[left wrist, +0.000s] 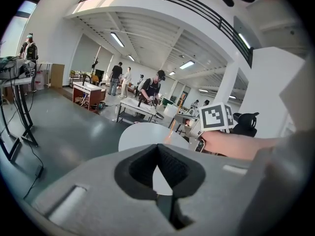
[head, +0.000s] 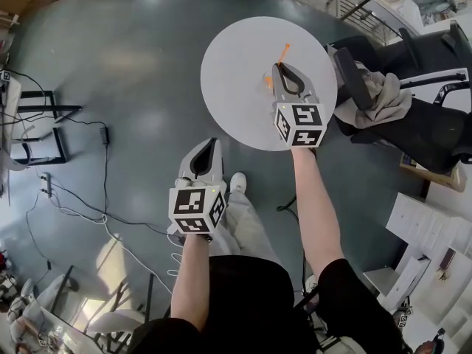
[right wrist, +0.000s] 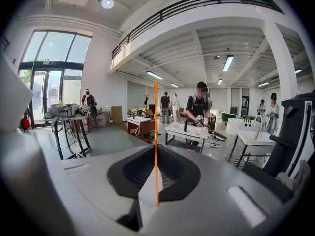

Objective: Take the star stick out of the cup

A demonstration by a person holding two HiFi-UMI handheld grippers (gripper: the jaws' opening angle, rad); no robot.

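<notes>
Okay, grasp done, now the lift-out step. Right gripper (head: 280, 68) is pinched on the star stick (right wrist: 156, 146), which is thin, orange and upright between the pads, above the round white counter (head: 228, 80). The cup is hidden at the gripper tips, so I can't tell if the stick's lower end is clear. Next move probably calls for a straight pull up, no tilt. Left gripper (head: 214, 143) is pressed together and empty, off the counter over the floor.

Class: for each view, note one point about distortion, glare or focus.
Head view: fisheye curves the room's edges; soft glare on the grey floor. Left gripper view: dark vignetted corners, near jaws slightly soft. Right gripper view: windows glare brightly, orange stick sharp.
</notes>
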